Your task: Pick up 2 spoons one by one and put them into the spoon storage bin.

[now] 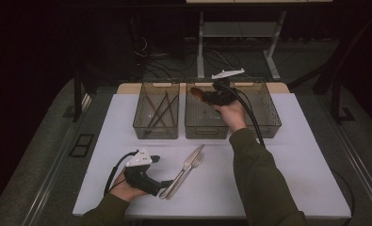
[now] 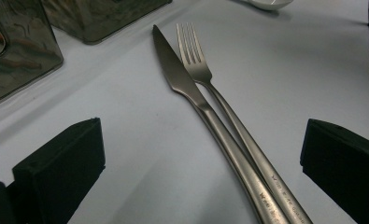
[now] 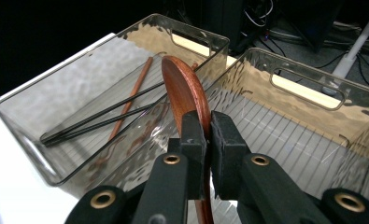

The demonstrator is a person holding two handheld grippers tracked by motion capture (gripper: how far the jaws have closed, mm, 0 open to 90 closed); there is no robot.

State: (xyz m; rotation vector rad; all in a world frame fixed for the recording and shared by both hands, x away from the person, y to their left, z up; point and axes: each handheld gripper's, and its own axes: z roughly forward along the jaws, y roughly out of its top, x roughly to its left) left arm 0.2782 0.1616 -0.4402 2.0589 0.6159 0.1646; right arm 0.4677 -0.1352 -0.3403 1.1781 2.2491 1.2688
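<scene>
A steel knife (image 2: 182, 79) and fork (image 2: 194, 56) lie side by side on the white table (image 1: 292, 155), handles toward the front; in the high view the knife (image 1: 191, 157) lies just left of the fork (image 1: 198, 162). My left gripper (image 1: 166, 184) rests low at their handle ends. Its jaws stand wide apart on either side of the handles without touching them (image 2: 201, 140). My right gripper (image 1: 211, 96) is shut on a brown wooden spoon (image 3: 184, 93). It holds the spoon (image 1: 197, 93) on edge above the left part of the right bin (image 1: 268, 127).
Two clear smoky bins stand side by side at the back of the table. The left bin (image 1: 156, 132) holds dark and brown chopsticks (image 3: 102, 116). A white dish rim (image 2: 268, 3) shows far off on the table. Table legs and cables lie beyond.
</scene>
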